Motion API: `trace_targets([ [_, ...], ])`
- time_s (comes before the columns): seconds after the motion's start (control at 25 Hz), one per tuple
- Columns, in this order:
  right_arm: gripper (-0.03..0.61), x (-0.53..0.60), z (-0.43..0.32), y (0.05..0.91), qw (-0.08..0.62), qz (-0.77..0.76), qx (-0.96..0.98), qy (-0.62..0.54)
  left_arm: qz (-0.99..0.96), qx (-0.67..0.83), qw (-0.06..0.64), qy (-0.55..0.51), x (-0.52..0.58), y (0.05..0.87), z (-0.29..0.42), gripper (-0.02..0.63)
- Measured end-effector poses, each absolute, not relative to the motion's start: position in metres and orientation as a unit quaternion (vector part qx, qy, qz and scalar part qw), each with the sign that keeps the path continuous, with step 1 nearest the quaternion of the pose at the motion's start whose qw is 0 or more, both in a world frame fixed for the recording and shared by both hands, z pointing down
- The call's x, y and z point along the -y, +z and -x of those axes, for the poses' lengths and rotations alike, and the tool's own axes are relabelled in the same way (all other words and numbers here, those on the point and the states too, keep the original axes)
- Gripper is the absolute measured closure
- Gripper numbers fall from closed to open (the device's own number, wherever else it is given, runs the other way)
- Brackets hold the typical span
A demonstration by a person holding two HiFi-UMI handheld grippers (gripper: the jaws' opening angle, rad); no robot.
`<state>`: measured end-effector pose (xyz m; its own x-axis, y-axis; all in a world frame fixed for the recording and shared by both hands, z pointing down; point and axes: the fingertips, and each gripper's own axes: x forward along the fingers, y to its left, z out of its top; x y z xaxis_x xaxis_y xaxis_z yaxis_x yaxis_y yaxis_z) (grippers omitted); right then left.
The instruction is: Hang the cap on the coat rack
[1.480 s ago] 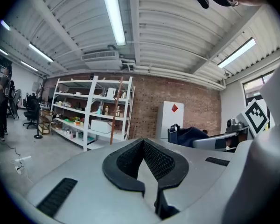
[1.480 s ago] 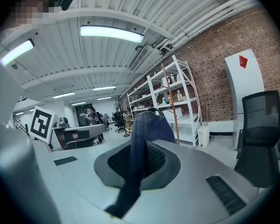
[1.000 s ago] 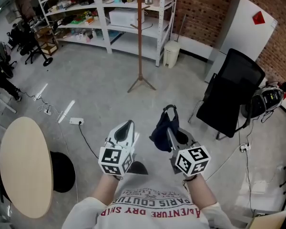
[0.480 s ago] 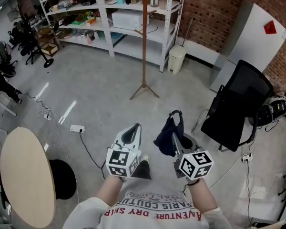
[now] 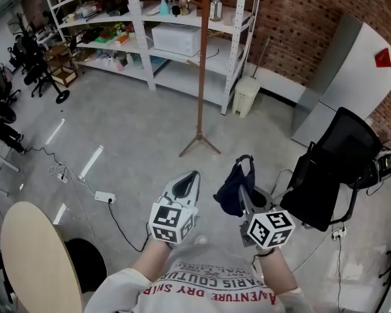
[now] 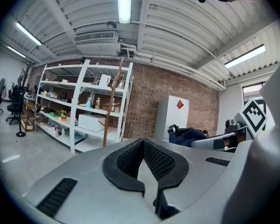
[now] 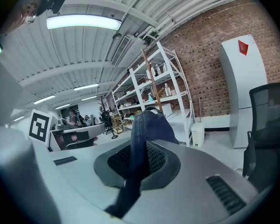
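A dark blue cap (image 5: 233,188) hangs from my right gripper (image 5: 242,189), which is shut on its fabric; in the right gripper view the cap (image 7: 147,125) rises from between the jaws. The brown coat rack (image 5: 201,70) stands on its tripod foot on the grey floor ahead, in front of the shelves and well beyond both grippers. It also shows as a thin coat rack (image 6: 113,101) in the left gripper view. My left gripper (image 5: 193,175) is held beside the right one, shut with nothing in it.
White shelving (image 5: 182,38) full of goods stands behind the rack, with a small bin (image 5: 246,96) at its right. A black office chair (image 5: 332,168) is close on the right, a round wooden table (image 5: 32,259) at the lower left, and a power strip with cable (image 5: 104,196) on the floor.
The person has walked toward the coat rack, so the rack and shelves sit nearer and the chair has slid right. Both grippers keep their pose, with the cap still held.
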<state>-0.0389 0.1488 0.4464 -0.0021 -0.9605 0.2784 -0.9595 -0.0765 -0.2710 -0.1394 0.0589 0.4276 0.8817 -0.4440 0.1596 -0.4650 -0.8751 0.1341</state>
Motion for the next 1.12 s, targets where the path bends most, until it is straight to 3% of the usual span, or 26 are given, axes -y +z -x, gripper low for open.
trace_targets([
  [0.36,0.561,-0.054,-0.009,0.452,0.0,0.675,-0.706,-0.214,-0.962,0.254,0.047,0.091,0.015,0.438,0.086,0.607],
  [1.12,0.561,0.082,-0.215,0.443,-0.033,0.588,-0.781,-0.206,-0.931,0.347,0.094,0.065,0.136,0.425,-0.102,0.607],
])
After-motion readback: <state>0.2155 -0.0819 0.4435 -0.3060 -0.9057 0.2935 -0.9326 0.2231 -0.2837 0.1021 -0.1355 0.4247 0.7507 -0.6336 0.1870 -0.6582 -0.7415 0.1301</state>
